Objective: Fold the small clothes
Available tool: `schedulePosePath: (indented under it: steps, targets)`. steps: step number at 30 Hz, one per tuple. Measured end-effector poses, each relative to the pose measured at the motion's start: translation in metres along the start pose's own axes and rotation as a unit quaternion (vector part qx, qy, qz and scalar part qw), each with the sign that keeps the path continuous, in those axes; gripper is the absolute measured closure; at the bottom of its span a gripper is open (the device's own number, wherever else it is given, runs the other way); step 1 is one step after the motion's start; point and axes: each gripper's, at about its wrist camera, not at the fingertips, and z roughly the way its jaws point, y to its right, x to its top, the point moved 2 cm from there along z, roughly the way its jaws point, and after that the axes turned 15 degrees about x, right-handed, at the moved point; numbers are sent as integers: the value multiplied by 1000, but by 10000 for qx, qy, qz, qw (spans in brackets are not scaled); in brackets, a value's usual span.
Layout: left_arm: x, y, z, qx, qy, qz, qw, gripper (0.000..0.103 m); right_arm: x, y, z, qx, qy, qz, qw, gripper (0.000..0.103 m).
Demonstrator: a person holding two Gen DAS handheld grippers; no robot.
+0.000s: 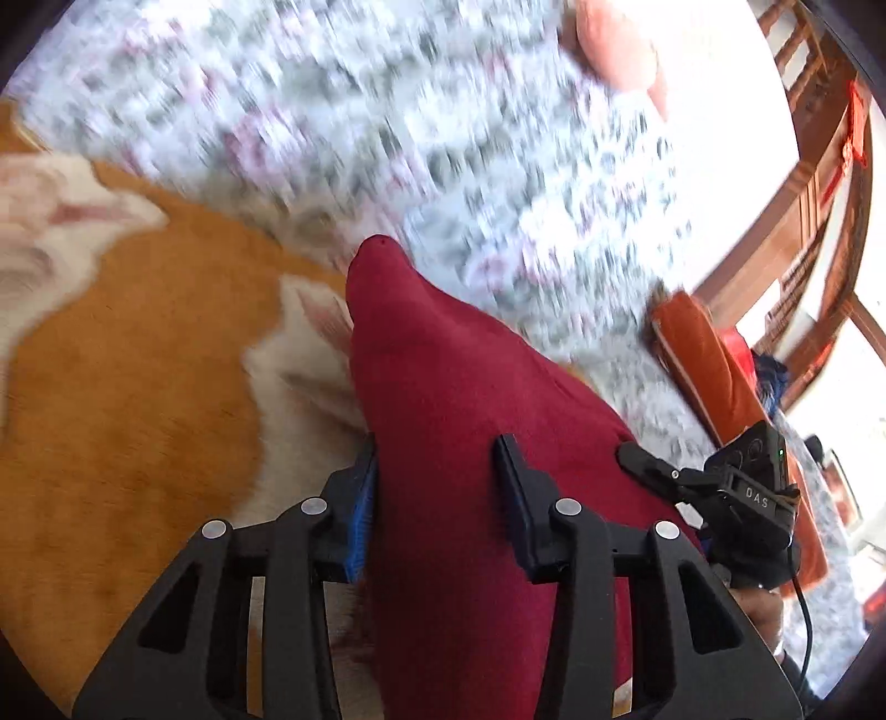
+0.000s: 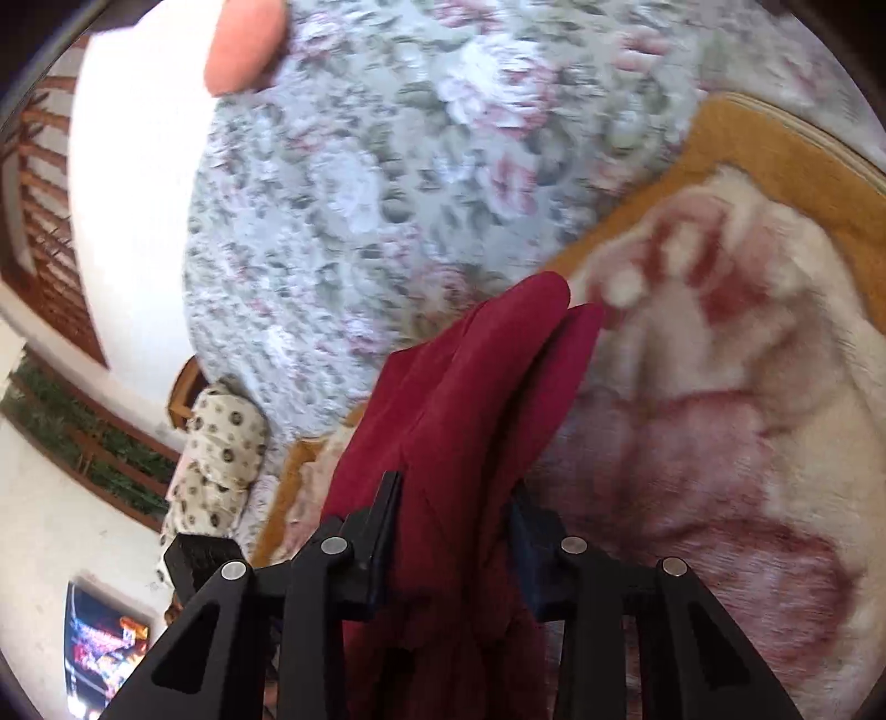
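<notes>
A floral bedspread (image 1: 443, 111) in pale blue, green and pink fills most of both views, much of it smeared by motion blur. Over it lies an orange blanket (image 1: 127, 387) with large white and pink patches (a flower pattern, as far as the blur allows). A peach pillow (image 2: 243, 44) sits at the far edge of the bed, and a cream cushion with dark dots (image 2: 216, 465) lies off the bed's side in the right wrist view.

The dark red garment (image 1: 443, 387) hangs raised above the blanket, gathered into folds and pinched at two places. The left gripper (image 1: 437, 471) is clamped on one bunch of the cloth, which rises in a peak past its fingers. The right gripper (image 2: 454, 509) is closed on another bunch, whose folded ends point away toward the blanket.
</notes>
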Motion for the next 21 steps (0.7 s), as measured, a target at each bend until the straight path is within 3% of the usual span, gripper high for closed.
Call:
schedulePosePath:
  steps: [4,7,15,18,21]
  targets:
    - [7,-21,3,346,19,-233,9991,63,3,-6,32,17,-89,-215,9997,69]
    - [7,-32,24,825,-289,-384,9954,54,-1,9,52,-642,-245,-258,9973,65]
    - [0,-29,30,1165,-302,-151,9926,33,-6,20,49,-908,-285,-143,9954,61]
    - [-1,-33,31,1247,-357,-213,9913,28,-6,7,43,-1185,-278,-441,9916,61]
    - [-1,-33,31,1240,-363,-223,9914,28,-1,-25,37,-1715,-73,-1203,9778,61]
